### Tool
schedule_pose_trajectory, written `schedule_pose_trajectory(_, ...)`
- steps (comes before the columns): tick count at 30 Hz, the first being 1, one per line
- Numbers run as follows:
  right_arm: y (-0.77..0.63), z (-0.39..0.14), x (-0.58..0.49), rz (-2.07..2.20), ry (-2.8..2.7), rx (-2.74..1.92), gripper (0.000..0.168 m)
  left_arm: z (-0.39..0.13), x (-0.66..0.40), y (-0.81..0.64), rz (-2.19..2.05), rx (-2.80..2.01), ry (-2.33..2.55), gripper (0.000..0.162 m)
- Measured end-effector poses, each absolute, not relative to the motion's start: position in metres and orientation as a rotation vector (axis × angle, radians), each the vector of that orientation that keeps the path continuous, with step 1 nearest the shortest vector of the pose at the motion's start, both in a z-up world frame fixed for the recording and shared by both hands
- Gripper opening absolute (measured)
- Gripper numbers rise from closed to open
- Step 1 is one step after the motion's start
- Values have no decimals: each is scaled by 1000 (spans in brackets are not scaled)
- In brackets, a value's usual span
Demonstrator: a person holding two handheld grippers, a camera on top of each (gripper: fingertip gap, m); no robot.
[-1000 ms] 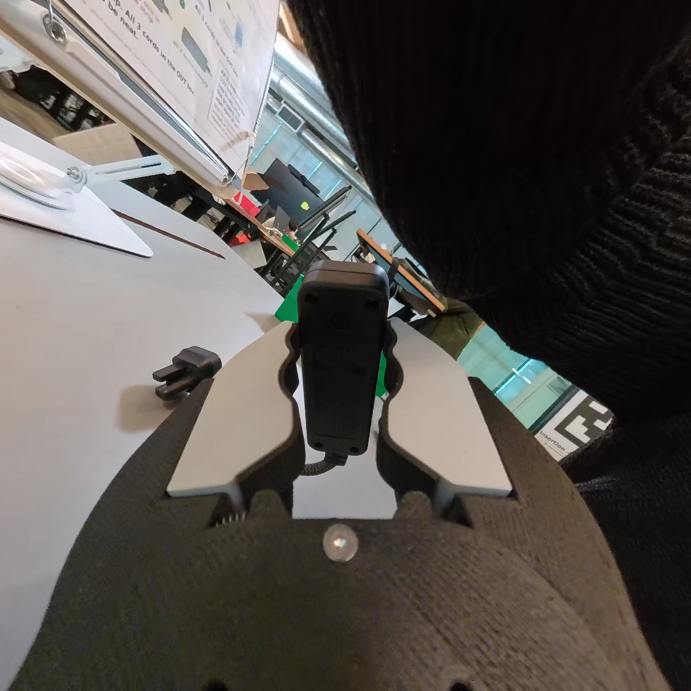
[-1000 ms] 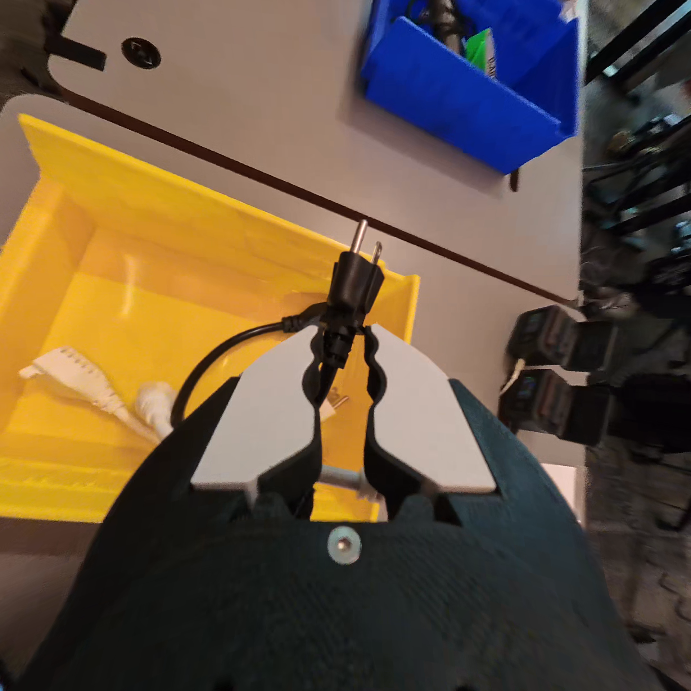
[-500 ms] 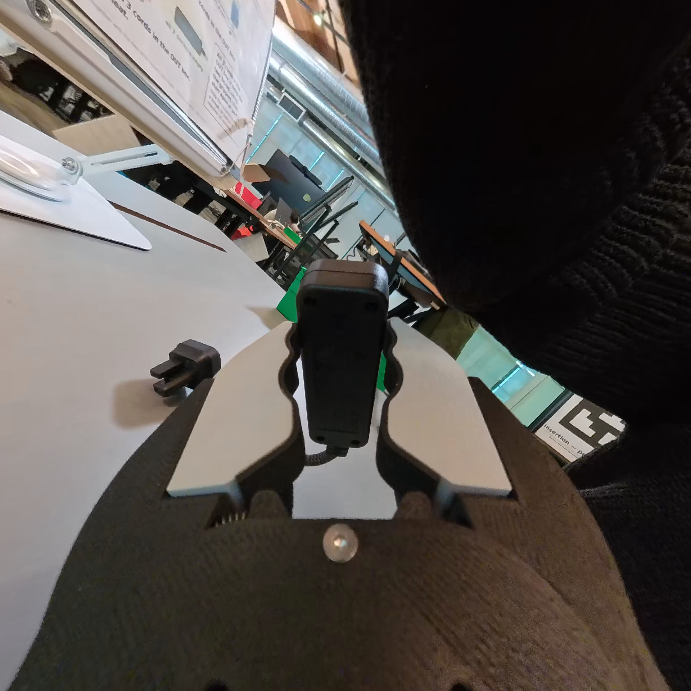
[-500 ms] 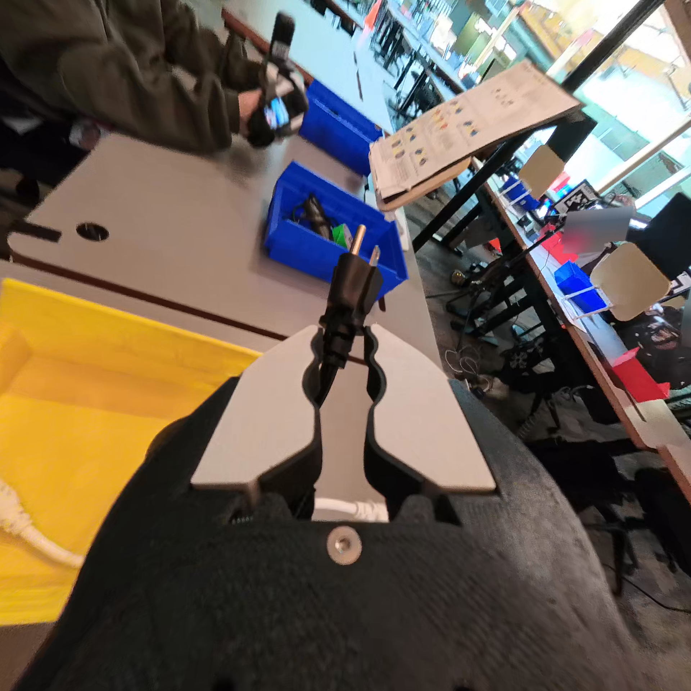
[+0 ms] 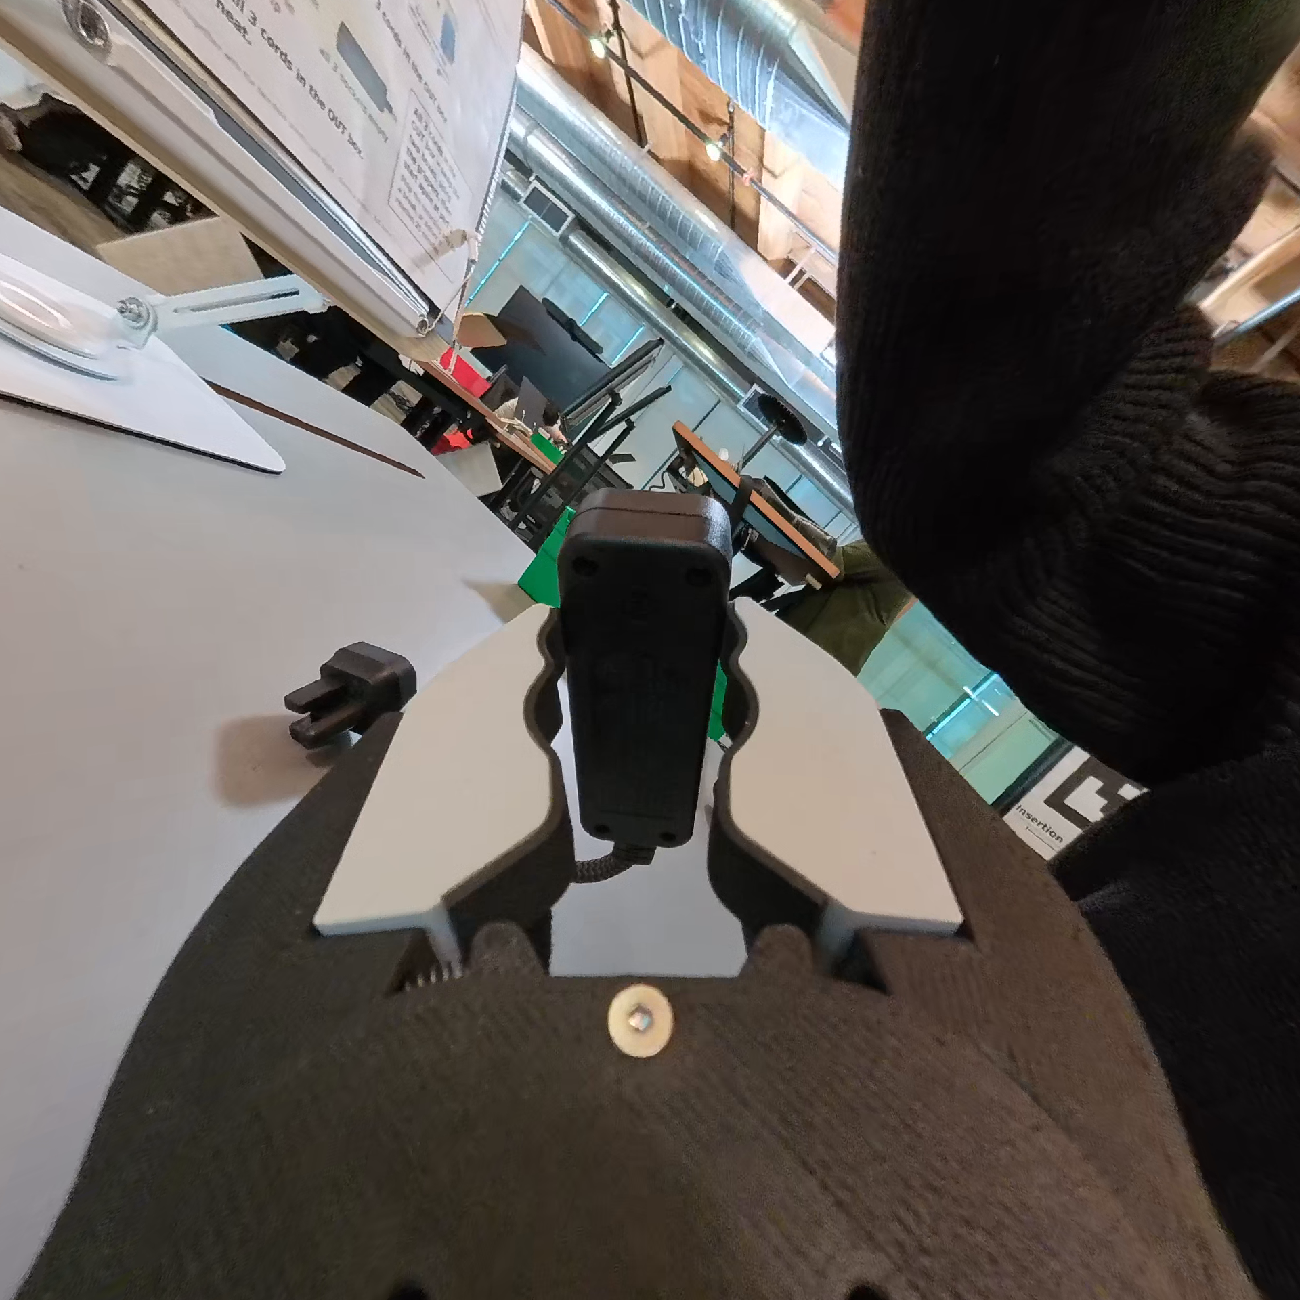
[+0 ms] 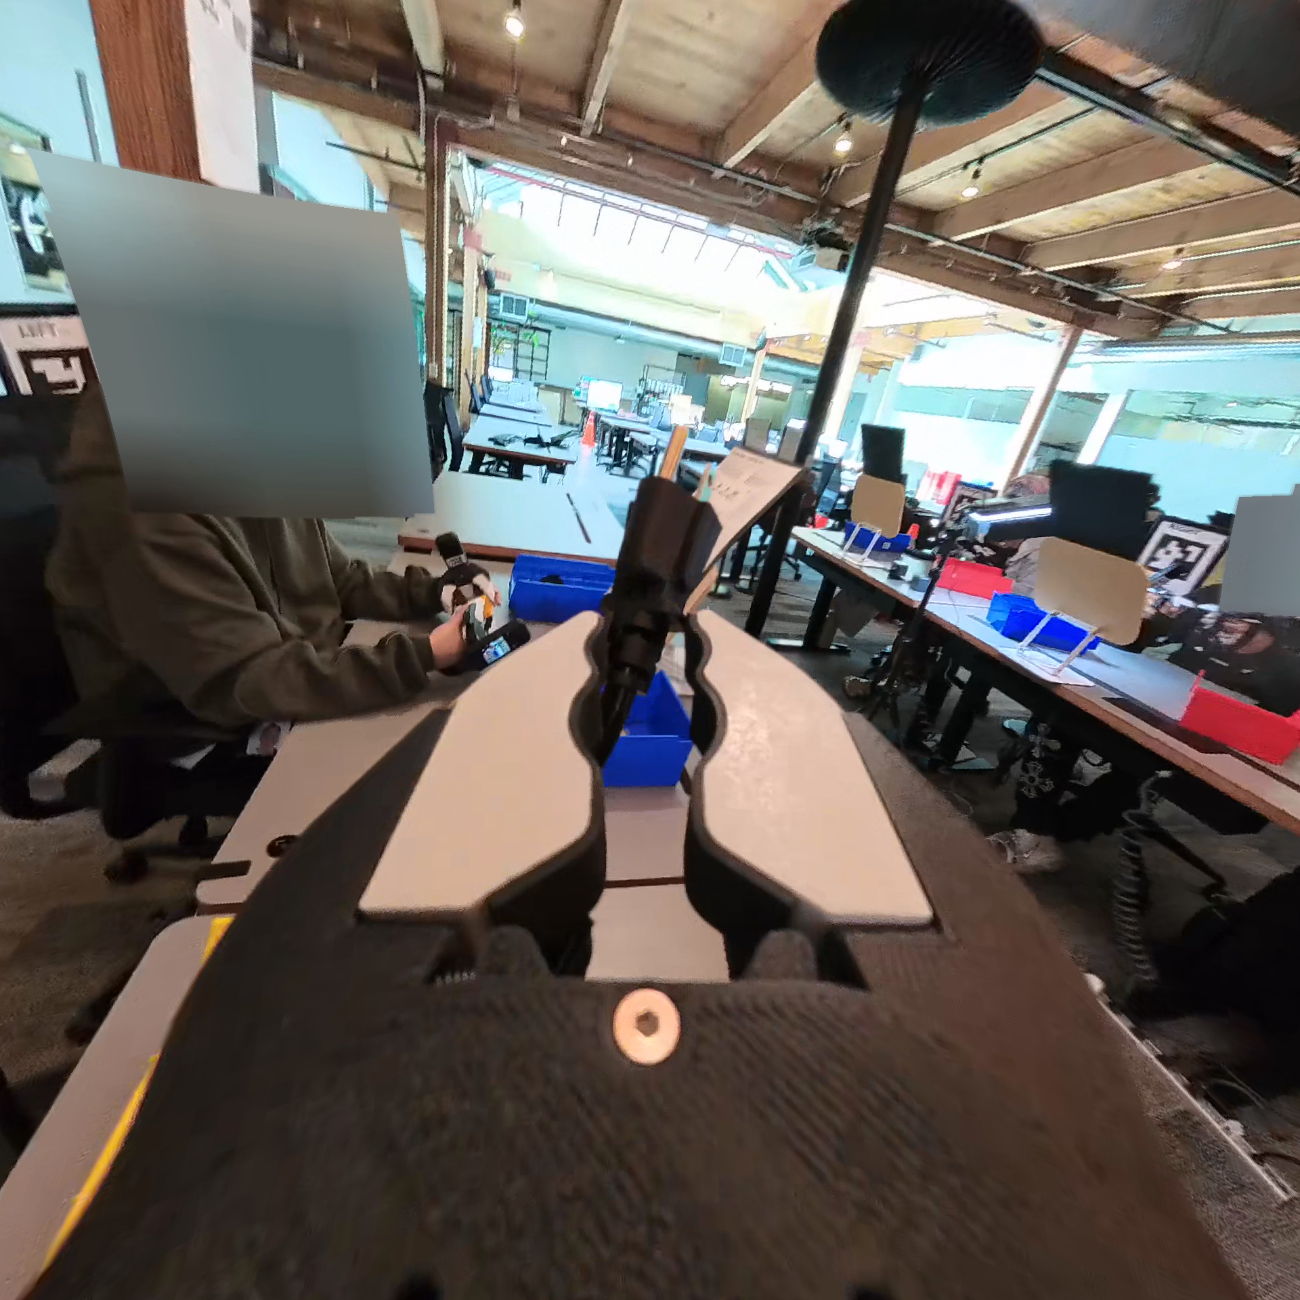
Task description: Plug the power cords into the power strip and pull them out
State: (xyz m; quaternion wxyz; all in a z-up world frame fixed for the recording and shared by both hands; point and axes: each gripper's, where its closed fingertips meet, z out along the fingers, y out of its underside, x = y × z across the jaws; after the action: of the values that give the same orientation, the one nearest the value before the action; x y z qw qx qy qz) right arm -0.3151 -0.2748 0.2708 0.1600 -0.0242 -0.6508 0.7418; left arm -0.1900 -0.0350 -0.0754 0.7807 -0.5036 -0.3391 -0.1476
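My left gripper (image 5: 641, 675) is shut on a black power strip (image 5: 641, 668). The strip stands upright between the jaws with its back toward the camera and its braided cord (image 5: 612, 865) leaving at the bottom. A black plug (image 5: 349, 693) lies on the grey table (image 5: 176, 598) to the left of the gripper. My right gripper (image 6: 644, 633) is shut on a black power cord plug (image 6: 665, 542), held up in the air above the table. Its prongs point away and are hard to make out.
A person's black knit sleeve (image 5: 1055, 422) fills the right of the left wrist view. A white stand with a paper sheet (image 5: 316, 105) is at upper left. In the right wrist view a seated person (image 6: 211, 619) and blue bins (image 6: 647, 738) are ahead, and a yellow bin edge (image 6: 105, 1090) shows at lower left.
My right gripper has lifted and tilted up from over the yellow bin, carrying the black plug. The view now looks level across the room. The left gripper has barely moved.
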Motion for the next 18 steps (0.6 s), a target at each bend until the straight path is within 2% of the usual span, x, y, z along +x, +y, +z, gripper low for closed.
schedule_pose_trajectory(9,-92,296,-303,2041,-1696,-225,21,-74,-191,-41,-335,-1057,-741,44)
schedule_pose_trajectory(14,6,270,-277,1825,-1658,-293,21,-75,-192,-47,-367,-1032,-751,44)
schedule_pose_trajectory(18,69,220,-259,1666,-1683,-357,21,-72,-189,-52,-435,-993,-730,44)
